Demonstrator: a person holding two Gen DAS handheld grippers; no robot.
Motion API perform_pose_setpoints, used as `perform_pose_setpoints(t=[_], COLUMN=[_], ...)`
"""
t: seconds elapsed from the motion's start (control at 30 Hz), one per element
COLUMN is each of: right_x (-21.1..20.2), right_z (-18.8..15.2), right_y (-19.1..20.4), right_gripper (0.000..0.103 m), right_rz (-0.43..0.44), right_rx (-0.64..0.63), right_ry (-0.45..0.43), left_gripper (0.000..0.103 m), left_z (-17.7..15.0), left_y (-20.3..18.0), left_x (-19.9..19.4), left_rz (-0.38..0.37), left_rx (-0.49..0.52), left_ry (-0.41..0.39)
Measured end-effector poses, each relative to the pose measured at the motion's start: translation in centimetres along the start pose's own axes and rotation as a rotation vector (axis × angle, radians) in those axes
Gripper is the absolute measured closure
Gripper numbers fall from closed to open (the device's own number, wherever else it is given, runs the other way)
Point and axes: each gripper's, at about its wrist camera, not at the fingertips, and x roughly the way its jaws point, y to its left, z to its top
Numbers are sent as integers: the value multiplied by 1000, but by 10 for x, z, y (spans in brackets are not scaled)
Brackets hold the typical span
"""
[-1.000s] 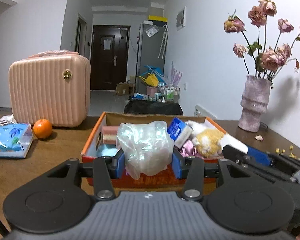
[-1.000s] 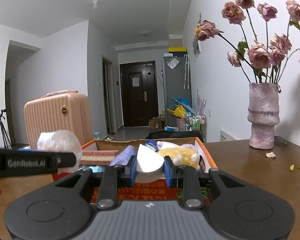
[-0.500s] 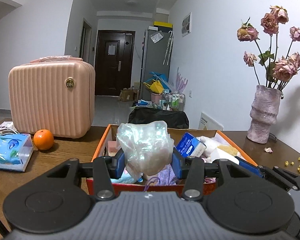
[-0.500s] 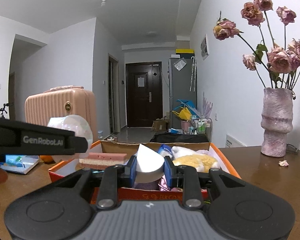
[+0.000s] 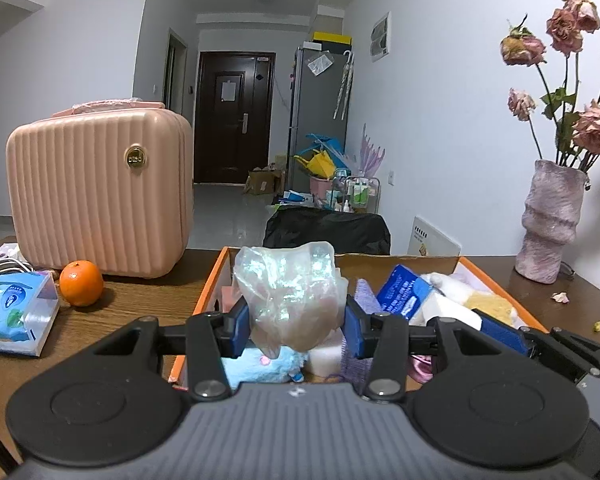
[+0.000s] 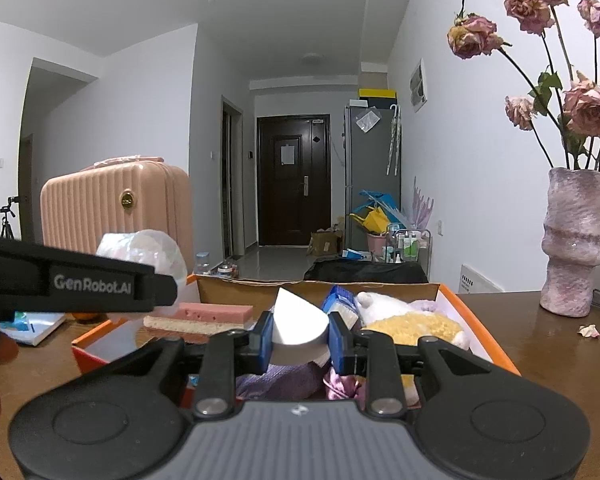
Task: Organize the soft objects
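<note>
Above the orange cardboard box (image 5: 212, 280), both hand-held grippers carry loads: left gripper (image 5: 294, 322) clamps a crinkled iridescent plastic bundle (image 5: 290, 292), right gripper (image 6: 299, 338) a white wedge-shaped sponge (image 6: 298, 324).

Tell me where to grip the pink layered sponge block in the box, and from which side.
Grip the pink layered sponge block across its narrow width, mid-length, coming from above. It lies flat and long on top of the pile in the orange box, its upper face clear. Likely easiest once the tongs are free.
</note>
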Motion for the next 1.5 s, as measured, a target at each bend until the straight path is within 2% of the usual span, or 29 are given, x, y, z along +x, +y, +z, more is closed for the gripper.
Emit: perform_pose_setpoints(t=[0.67, 0.97, 1.1, 1.2, 1.27, 1.33, 1.37, 1.5], right_x=[43, 41, 40, 40, 40, 40, 40, 36], right_z=[6, 4, 4, 4, 4, 4, 4, 5], right_y=[-15, -16, -16, -16, -16, -18, -18, -19], right_gripper=[75, 72, 68, 66, 65, 63, 57, 30], right_rz=[16, 29, 27, 26, 23, 24, 25, 22], right_rx=[-3, 5, 7, 4, 6, 11, 14, 21], right_ry=[57, 67, 69, 68, 63, 63, 62, 35], left_gripper=[56, 56, 53, 45, 35, 29, 23, 11], left_z=[4, -1, -2, -1, -1, -1, -1, 0], left_y=[10, 8, 10, 11, 11, 12, 12, 14], left_x=[42, 47, 44, 43, 43, 42, 42, 39], left_rz=[15, 9, 7, 15, 20, 35, 38, 62], left_rx=[28, 55, 52, 44, 40, 38, 37, 24], left_ry=[21, 32, 21, 14, 10, 3, 0, -21])
